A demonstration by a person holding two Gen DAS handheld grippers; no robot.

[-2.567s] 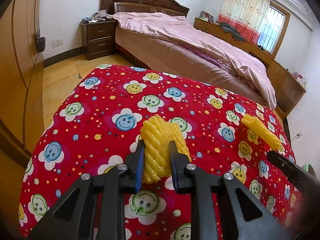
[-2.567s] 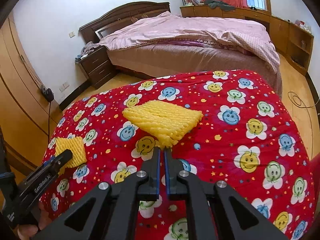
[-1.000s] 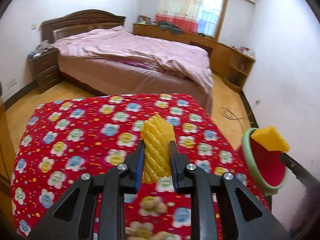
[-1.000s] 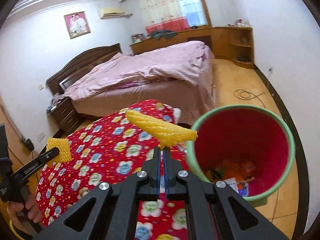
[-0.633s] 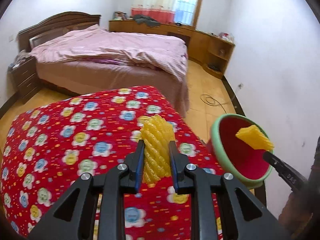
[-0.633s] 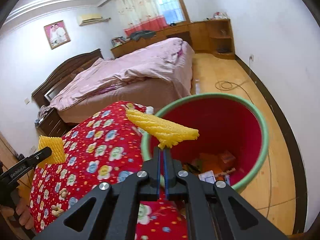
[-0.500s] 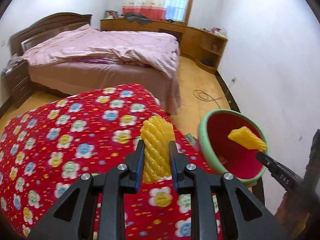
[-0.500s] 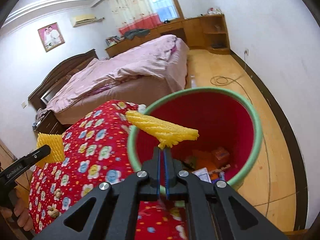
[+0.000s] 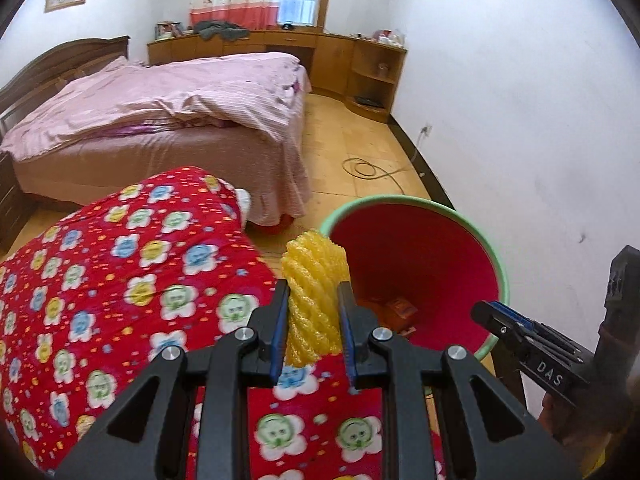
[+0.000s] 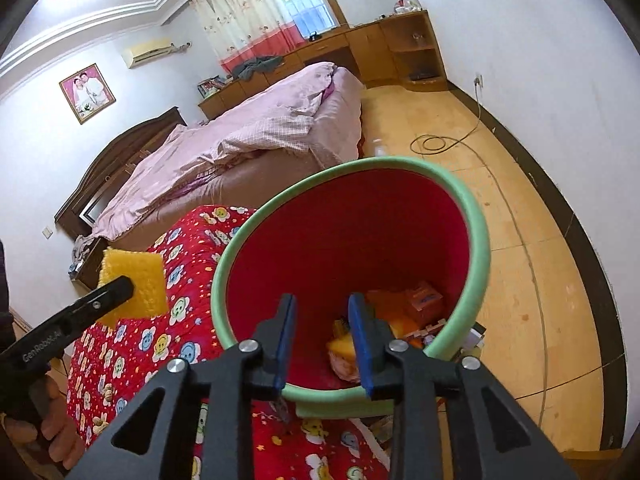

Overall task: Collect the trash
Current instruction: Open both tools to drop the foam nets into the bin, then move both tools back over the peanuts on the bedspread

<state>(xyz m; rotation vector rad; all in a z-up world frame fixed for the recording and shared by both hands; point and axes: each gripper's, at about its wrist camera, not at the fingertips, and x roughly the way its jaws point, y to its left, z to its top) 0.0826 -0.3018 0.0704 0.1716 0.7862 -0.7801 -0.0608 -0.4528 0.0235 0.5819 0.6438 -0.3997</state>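
My left gripper [image 9: 313,312] is clamped on a piece of yellow foam netting [image 9: 314,284], the ribbed roll standing upright between the blue pads, over the edge of the red smiley-flower cloth [image 9: 132,280] and just beside the trash bin [image 9: 498,276]. From the right wrist camera I see the same foam piece [image 10: 134,284] out to the side over the cloth, pinched in the left tool, whose black finger carries white lettering that reads "GenRobot.AI". My right gripper [image 10: 322,336] hangs over the mouth of the bin [image 10: 478,236] with its jaws apart and nothing between them. The bin is red inside with a pale green rim, and at its bottom lie another yellow foam piece [image 10: 340,346], an orange carton [image 10: 424,298] and some paper scraps I cannot make out; any print on the carton is too small for me to read. In the left view the right tool's finger [image 9: 524,336] shows white letters "DAS", the rest being cut off. Beyond stands a bed [image 9: 160,112] with pink bedding, and a cable [image 9: 366,168] lies coiled on the wooden floor.
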